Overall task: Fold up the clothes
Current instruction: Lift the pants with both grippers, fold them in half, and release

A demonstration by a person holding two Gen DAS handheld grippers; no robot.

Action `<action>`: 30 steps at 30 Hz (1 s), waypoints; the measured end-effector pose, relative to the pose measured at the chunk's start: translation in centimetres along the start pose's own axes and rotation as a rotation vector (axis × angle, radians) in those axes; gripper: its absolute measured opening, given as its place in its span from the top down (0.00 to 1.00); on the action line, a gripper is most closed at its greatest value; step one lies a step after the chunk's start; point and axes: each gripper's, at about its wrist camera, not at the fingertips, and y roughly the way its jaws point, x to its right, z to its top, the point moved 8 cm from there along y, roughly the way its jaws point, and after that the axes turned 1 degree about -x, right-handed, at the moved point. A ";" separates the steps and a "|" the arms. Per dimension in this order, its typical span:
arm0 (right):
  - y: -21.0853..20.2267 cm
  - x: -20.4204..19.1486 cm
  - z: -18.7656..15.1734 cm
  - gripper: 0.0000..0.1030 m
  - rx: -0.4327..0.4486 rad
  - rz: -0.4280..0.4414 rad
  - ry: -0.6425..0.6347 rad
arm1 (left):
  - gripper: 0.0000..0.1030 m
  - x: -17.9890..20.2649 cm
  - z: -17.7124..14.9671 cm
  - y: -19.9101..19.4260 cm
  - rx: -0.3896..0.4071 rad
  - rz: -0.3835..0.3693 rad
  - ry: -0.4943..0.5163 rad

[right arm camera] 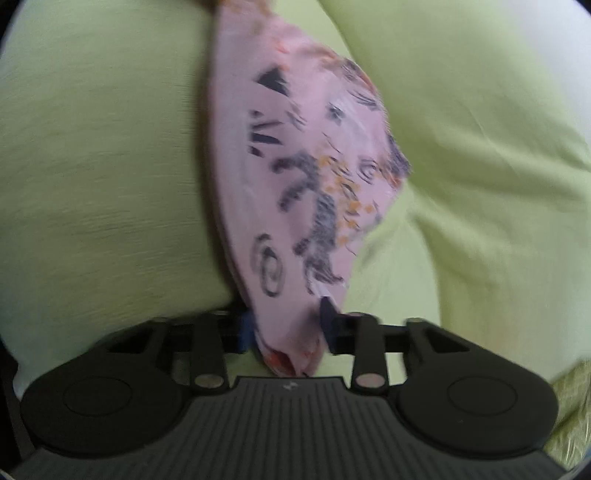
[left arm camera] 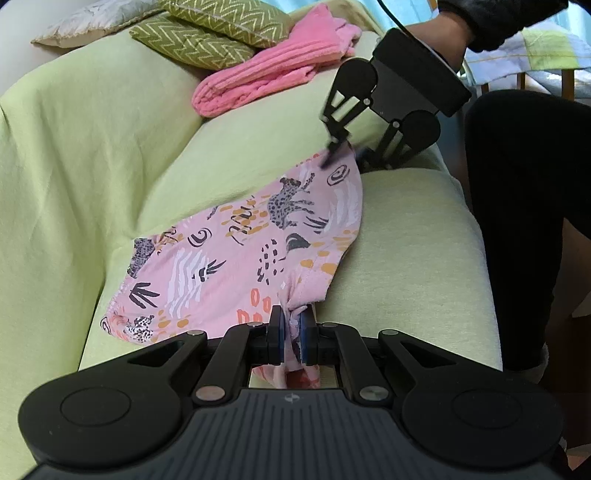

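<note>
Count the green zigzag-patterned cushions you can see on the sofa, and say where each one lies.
2. One green zigzag cushion lies on the sofa back, beside the folded pink towel; the other rests on top of it. More may be hidden out of frame.

place: home, living room | evidence: sofa under a light green cover (left arm camera: pixel 92 122); zigzag-patterned green cushions (left arm camera: pixel 207 33); folded pink towel (left arm camera: pixel 266 77) on the seat
</note>
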 end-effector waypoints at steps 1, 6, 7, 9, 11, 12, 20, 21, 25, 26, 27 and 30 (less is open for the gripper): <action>0.0 -0.2 0.0 0.98 0.002 0.008 -0.016 | 0.94 0.0 -0.1 -0.2 -0.001 0.002 -0.003; -2.7 1.4 1.6 0.98 0.008 -0.004 0.118 | 0.95 -0.9 -1.1 -3.2 0.005 0.042 -0.026; -3.8 1.4 2.2 0.98 0.021 0.002 0.123 | 0.95 -1.2 -1.4 -4.1 0.004 0.055 -0.032; -6.1 1.5 3.6 0.98 0.050 0.013 0.123 | 0.95 -1.7 -2.5 -6.2 -0.005 0.077 -0.050; -8.3 1.1 5.2 0.98 0.078 0.033 0.122 | 0.95 -1.8 -3.7 -8.3 -0.015 0.095 -0.072; -9.4 0.7 6.0 0.98 0.092 0.048 0.123 | 0.95 -1.8 -4.4 -9.4 -0.021 0.093 -0.084; -16.1 -5.1 9.5 0.98 0.102 0.242 0.125 | 0.95 4.1 -7.8 -14.4 -0.074 0.000 -0.122; -16.6 -5.8 9.6 0.98 0.094 0.264 0.121 | 0.95 4.1 -7.9 -14.4 -0.070 -0.002 -0.137; -17.3 -4.7 10.1 0.98 0.083 0.279 0.107 | 0.95 1.2 -7.7 -13.4 -0.040 0.024 -0.226; -16.9 -3.4 10.4 0.99 0.083 0.269 0.113 | 0.95 -0.1 -7.5 -12.9 -0.031 0.036 -0.246; -16.6 -2.0 10.7 0.98 0.083 0.259 0.119 | 0.95 -1.6 -7.3 -12.2 -0.025 0.045 -0.267; -14.1 2.3 11.5 0.99 0.067 0.250 0.145 | 0.95 -6.4 -6.9 -9.5 -0.008 0.049 -0.344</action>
